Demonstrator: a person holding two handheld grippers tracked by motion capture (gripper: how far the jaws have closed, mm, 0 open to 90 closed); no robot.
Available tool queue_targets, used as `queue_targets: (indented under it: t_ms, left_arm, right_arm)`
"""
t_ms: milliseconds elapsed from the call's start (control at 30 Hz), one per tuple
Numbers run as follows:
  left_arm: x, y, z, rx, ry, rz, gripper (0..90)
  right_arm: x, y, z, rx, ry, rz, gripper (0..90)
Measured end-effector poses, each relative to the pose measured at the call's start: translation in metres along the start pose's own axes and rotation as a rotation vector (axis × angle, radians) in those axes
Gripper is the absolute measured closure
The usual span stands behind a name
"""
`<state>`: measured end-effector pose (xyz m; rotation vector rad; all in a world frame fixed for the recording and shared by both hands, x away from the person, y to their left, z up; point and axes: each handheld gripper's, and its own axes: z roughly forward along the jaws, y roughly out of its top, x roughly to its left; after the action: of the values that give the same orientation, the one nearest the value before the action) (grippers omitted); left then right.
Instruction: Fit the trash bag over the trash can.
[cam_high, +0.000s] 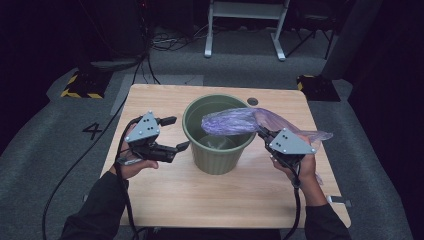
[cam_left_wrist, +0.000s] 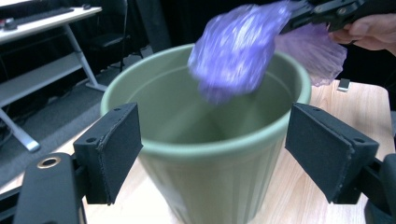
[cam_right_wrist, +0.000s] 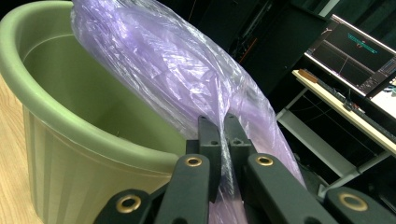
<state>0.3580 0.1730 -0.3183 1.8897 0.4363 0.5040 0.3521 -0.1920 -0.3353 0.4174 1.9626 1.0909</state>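
A light wooden table (cam_high: 165, 200) is set on grey carpeted floor (cam_high: 45, 155), where a "4" (cam_high: 92, 130) is marked at the left. Yellow-and-black striped weights (cam_high: 80, 86) are placed near both far corners. A white-framed desk (cam_high: 245, 20) is seen beyond, cables (cam_high: 165, 42) beside it. Darkness surrounds the room; lit monitors (cam_right_wrist: 359, 51) are mounted at the right.

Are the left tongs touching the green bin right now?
Apart. The left gripper view shows the left tongs open, both pads short of the green bin; the high view shows a gap too.
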Motion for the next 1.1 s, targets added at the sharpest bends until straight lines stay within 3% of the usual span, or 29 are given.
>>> queue_targets:
  t_ms: [133,333,467,700,767,900,967,1100]
  left_arm:
    - [-0.005,0.017,0.016,0.029,-0.026,0.037,17.9]
    - [-0.016,0.035,0.044,0.095,-0.032,0.105,17.8]
    - [-0.021,0.045,0.057,0.112,-0.044,0.138,18.2]
    - [-0.029,0.054,0.072,0.149,-0.112,0.175,26.4]
    - [-0.030,0.055,0.076,0.177,-0.104,0.183,30.6]
    - [-0.028,0.055,0.079,0.182,-0.113,0.183,43.2]
    - [-0.027,0.055,0.081,0.199,-0.080,0.191,51.7]
    - [-0.027,0.053,0.085,0.230,-0.082,0.224,67.0]
  right_arm:
    - [0.000,0.002,0.003,0.012,0.011,-0.011,89.8]
    - [0.003,0.008,0.006,0.025,0.030,-0.030,89.5]
    - [0.003,0.013,0.008,0.023,0.040,-0.036,89.0]
    - [0.008,0.021,0.011,0.021,0.059,-0.056,88.0]
    - [0.009,0.023,0.011,0.019,0.063,-0.063,87.9]
    - [0.010,0.026,0.010,0.012,0.072,-0.065,87.7]
    - [0.010,0.026,0.009,0.006,0.077,-0.063,87.6]
    - [0.010,0.027,0.008,0.003,0.077,-0.059,86.8]
